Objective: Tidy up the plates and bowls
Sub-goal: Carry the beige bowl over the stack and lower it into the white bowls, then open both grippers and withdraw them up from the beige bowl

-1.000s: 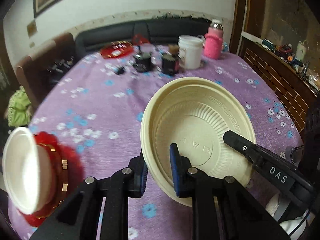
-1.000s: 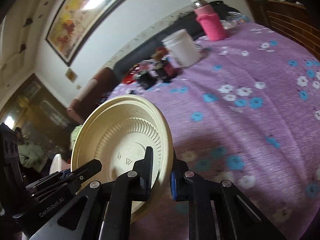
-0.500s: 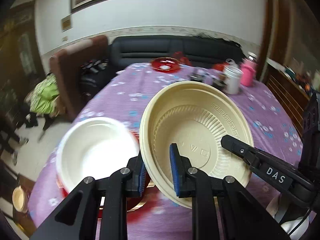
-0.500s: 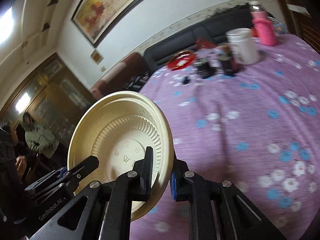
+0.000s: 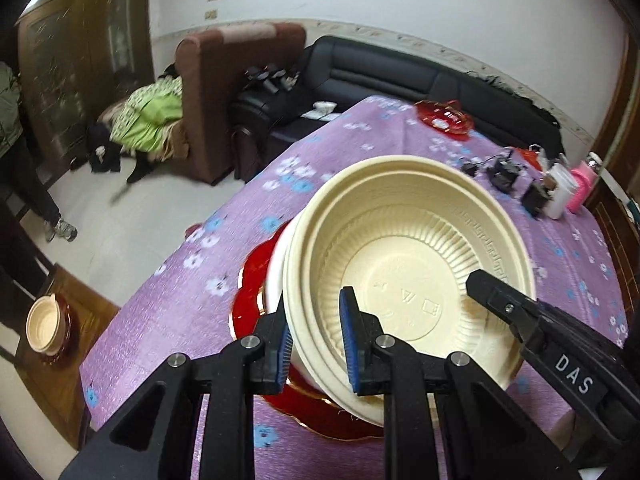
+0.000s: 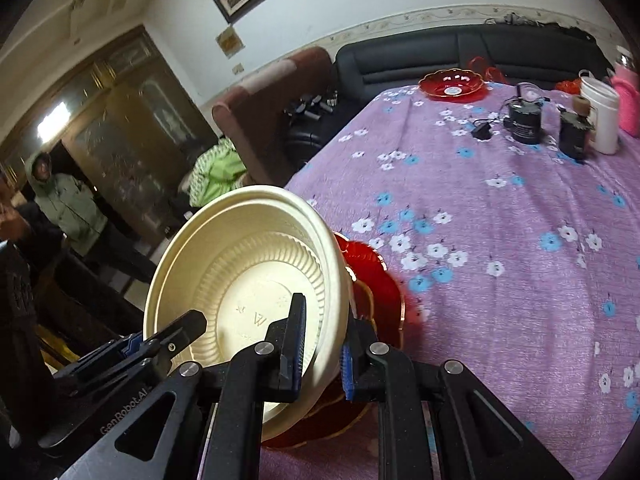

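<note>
You've got both grippers, left (image 5: 314, 346) and right (image 6: 320, 356), clamped on the bowl (image 5: 408, 280) rim at lower centre; it's light, thin, flexy, so stay on the rim.

Two hand-held tongs of matte black plastic are recorded. Left tongs (image 5: 314, 344): angular open-frame fingers (image 5: 264, 356), each fitted with two round silver screws and faced with a ribbed blue pad. Right tongs (image 6: 320, 350): the same build, black fingers (image 6: 286, 344) with silver screws and blue ribbed pads. White lettering "DAS" is printed on a black side piece of the right tongs; "GenRobot.AI" is moulded along a side piece of the left tongs.
</note>
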{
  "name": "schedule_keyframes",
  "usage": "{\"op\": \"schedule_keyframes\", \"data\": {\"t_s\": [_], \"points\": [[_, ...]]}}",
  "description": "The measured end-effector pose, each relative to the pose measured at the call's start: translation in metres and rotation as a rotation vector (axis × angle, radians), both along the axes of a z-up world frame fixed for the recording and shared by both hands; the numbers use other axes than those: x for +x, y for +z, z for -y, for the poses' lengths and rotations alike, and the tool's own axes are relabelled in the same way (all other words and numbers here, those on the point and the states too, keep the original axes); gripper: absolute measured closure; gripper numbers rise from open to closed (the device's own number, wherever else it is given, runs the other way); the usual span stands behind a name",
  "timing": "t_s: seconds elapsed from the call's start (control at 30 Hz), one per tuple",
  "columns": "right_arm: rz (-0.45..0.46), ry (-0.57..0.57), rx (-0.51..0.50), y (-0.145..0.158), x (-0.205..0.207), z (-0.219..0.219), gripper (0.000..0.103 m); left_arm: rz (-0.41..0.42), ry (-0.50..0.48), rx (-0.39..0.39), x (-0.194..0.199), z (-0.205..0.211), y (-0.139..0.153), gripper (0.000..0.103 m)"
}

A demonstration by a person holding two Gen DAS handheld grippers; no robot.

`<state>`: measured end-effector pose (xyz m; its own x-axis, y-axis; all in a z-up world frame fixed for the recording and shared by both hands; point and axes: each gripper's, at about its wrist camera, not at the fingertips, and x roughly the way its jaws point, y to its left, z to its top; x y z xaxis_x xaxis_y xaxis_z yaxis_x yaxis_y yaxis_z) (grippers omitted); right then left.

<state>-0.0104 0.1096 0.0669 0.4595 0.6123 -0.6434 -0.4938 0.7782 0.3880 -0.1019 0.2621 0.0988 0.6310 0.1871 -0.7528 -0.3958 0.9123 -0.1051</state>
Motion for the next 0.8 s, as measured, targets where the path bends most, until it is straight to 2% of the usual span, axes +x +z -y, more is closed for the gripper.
{"op": "schedule_keyframes", "data": {"t_s": [0.1,0.17,0.2,0.27,0.33,0.5,0.57,0.7,0.8], "points": [[0.017,0.003,-0.041,-0.006,-0.001,-0.011,0.085,-0.007,0.016,0.017,0.001,-0.003,-0.004,0.079],[0.036,-0.005,-0.082,-0.007,-0.003,-0.017,0.085,-0.005,0.020,0.008,-0.002,-0.004,-0.002,0.062],[0.046,-0.007,-0.093,-0.007,-0.004,-0.017,0.083,0.004,0.024,0.003,-0.003,-0.006,-0.001,0.059],[0.071,-0.015,-0.101,-0.006,-0.006,-0.017,0.074,0.032,0.041,0.031,-0.009,-0.006,0.005,0.054],[0.093,-0.024,-0.090,-0.003,-0.009,-0.015,0.058,0.053,0.048,0.054,-0.013,-0.006,0.009,0.050],[0.208,-0.090,-0.043,0.017,-0.029,0.000,0.040,0.095,0.056,0.038,-0.031,-0.007,0.015,0.045],[0.237,-0.125,-0.015,0.026,-0.036,0.010,0.039,0.106,0.055,0.032,-0.041,-0.004,0.016,0.039],[0.278,-0.171,-0.011,0.044,-0.040,0.021,0.037,0.137,0.031,-0.012,-0.062,0.007,0.021,0.038],[0.267,-0.207,-0.010,0.061,-0.027,0.030,0.037,0.174,0.003,-0.039,-0.075,0.020,0.029,0.036]]}}
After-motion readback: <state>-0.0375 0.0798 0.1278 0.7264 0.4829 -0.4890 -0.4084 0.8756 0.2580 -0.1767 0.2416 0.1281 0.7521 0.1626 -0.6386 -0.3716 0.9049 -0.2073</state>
